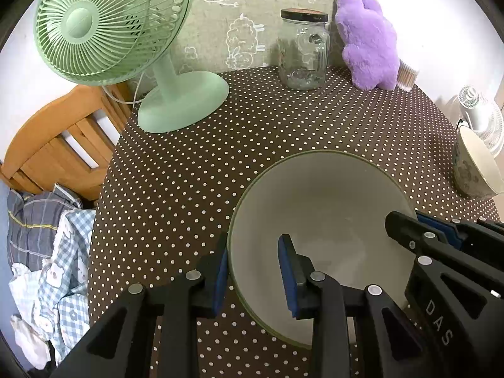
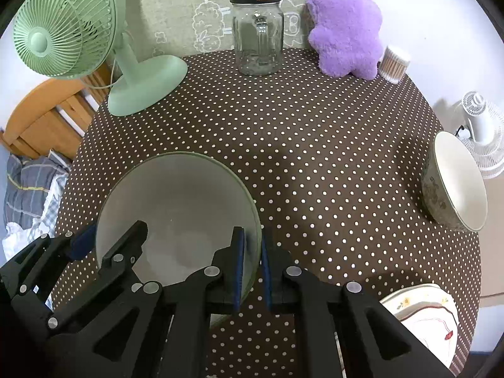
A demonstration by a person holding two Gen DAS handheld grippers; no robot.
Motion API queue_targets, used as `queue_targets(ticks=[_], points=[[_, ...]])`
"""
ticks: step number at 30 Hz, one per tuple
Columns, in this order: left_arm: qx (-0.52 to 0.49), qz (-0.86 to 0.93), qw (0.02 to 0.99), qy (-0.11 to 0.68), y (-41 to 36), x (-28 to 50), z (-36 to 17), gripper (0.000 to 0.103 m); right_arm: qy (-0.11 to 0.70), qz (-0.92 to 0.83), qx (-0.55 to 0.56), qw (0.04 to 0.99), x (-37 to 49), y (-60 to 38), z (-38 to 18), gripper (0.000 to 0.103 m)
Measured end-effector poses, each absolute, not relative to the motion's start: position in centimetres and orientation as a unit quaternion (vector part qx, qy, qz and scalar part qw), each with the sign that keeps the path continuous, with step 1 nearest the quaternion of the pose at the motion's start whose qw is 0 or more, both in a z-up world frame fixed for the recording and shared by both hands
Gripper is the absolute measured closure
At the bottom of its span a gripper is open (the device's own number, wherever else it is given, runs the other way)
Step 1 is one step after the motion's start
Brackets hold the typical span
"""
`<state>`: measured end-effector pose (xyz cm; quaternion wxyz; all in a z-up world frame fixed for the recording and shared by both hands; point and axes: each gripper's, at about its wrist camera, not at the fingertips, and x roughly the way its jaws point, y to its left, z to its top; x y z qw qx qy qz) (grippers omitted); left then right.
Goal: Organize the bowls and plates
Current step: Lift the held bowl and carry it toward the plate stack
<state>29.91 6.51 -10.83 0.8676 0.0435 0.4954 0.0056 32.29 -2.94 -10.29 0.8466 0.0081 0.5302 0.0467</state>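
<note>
Polka-dot tablecloth [image 2: 315, 157], pale matte green-rimmed bowl [image 2: 189, 204], L gripper [image 1: 255, 277] & R gripper [image 2: 252, 271] both clamping rim.

- You have two bowls on the table: a large grey-green bowl [image 2: 179, 208] and a patterned bowl [image 2: 453, 182] at the right edge.
- One stack of floral plates [image 2: 425, 312], near-right corner; count unclear.
- Two fans: green fan [image 2: 63, 31], white fan [image 2: 478, 119].
- One glass jar [image 2: 256, 31].
- One purple plush toy [image 2: 343, 22].
</note>
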Motion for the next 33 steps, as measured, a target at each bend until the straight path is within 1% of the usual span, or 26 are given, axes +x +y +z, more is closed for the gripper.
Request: queue_targets(ticks=[15, 25, 33], points=[[0.032, 0.009, 0.875, 0.483, 6.3, 27.1, -6.8, 0.074, 0.514, 0.047, -0.001, 0.856, 29.4, -3.2, -5.8, 0.09], [0.023, 0.013, 0.884, 0.467, 5.2, 23.7, -3.8, 0.074, 0.499, 0.05, -0.002, 0.865, 25.9, -4.3, -2.8, 0.09], [0.024, 0.012, 0.89, 0.455, 4.6, 20.5, -2.6, 0.074, 0.489, 0.05, -0.003, 0.871, 22.8, -4.9, -1.1, 0.09]])
